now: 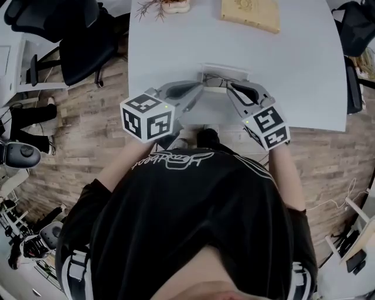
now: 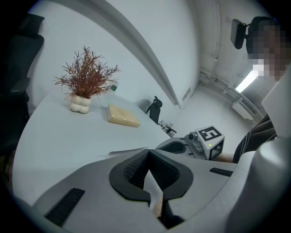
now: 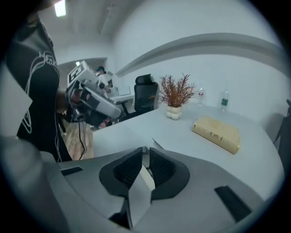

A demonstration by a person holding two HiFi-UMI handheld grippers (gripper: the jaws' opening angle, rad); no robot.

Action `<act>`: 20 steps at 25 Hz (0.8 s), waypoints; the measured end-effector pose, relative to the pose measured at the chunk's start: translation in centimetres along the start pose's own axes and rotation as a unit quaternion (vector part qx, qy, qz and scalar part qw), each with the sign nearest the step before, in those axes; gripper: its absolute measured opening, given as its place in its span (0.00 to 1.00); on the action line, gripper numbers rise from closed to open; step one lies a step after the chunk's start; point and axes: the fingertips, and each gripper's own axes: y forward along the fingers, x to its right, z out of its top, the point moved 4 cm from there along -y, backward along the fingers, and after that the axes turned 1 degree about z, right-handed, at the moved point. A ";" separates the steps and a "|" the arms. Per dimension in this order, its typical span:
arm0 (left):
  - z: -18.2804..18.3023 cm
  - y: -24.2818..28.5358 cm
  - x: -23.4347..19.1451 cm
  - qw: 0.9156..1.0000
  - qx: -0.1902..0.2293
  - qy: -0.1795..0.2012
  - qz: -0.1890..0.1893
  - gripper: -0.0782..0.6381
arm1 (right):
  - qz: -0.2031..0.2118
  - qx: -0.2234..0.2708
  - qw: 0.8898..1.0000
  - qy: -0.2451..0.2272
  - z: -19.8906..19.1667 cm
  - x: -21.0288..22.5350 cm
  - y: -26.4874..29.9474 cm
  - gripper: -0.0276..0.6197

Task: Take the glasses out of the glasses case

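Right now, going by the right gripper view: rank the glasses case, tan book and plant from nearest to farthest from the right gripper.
1. glasses case: nearest, its white edge pinched between the jaws of the right gripper.
2. tan book: lying flat, ahead and to the right.
3. plant: farthest, standing ahead near the centre, well behind the book.

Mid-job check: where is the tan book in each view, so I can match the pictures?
Head view: tan book at the top edge, right of centre.
Left gripper view: left of centre, at mid-height.
Right gripper view: right of centre, just below mid-height.
Shared landmark: the plant, left of the book in every view.
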 end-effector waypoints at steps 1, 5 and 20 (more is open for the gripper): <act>0.0 0.0 -0.3 1.000 0.003 -0.004 0.004 0.12 | 0.003 -0.013 1.000 -0.015 -0.3 0.2 0.5 0.06; -0.4 0.2 -1.0 1.000 0.013 -0.020 0.015 0.12 | 0.025 -0.038 0.998 -0.039 -1.3 1.0 2.2 0.06; -1.7 0.6 -1.6 0.997 0.031 -0.052 0.046 0.12 | 0.039 -0.121 0.982 -0.137 -4.0 3.0 6.1 0.15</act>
